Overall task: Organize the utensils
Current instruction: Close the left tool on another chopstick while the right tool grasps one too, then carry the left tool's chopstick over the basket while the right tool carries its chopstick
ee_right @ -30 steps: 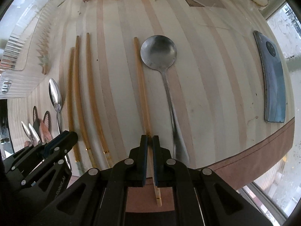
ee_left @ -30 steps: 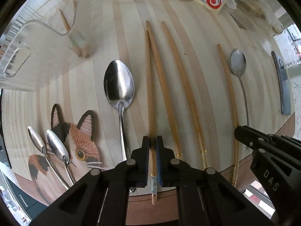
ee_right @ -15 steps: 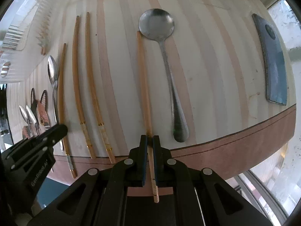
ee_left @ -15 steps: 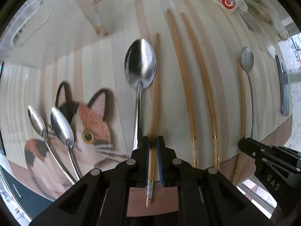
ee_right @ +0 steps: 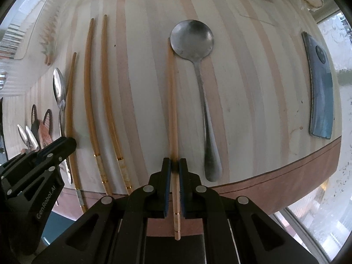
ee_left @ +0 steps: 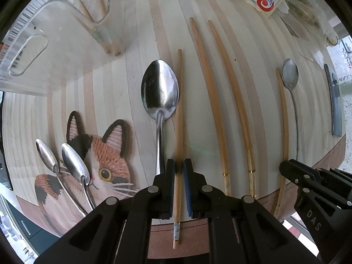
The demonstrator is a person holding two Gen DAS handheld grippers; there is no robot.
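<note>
Each gripper pinches one slim, light, stiff bamboo chopstick near its banded end: left gripper (ee_left: 178, 167) beside the steel spoon (ee_left: 160, 94), right gripper (ee_right: 173, 165) beside the dull grey spoon (ee_right: 193, 44); the smooth sticks may well pivot.

The right claw (ee_right: 174, 167) is closed on a wooden chopstick (ee_right: 172, 101) that lies along the striped surface (ee_right: 242, 88), its tip touching the bowl of a grey spoon (ee_right: 199, 70) just to its right. Two more chopsticks (ee_right: 99, 88) lie to the left, a blue phone (ee_right: 320, 88) far right.
</note>
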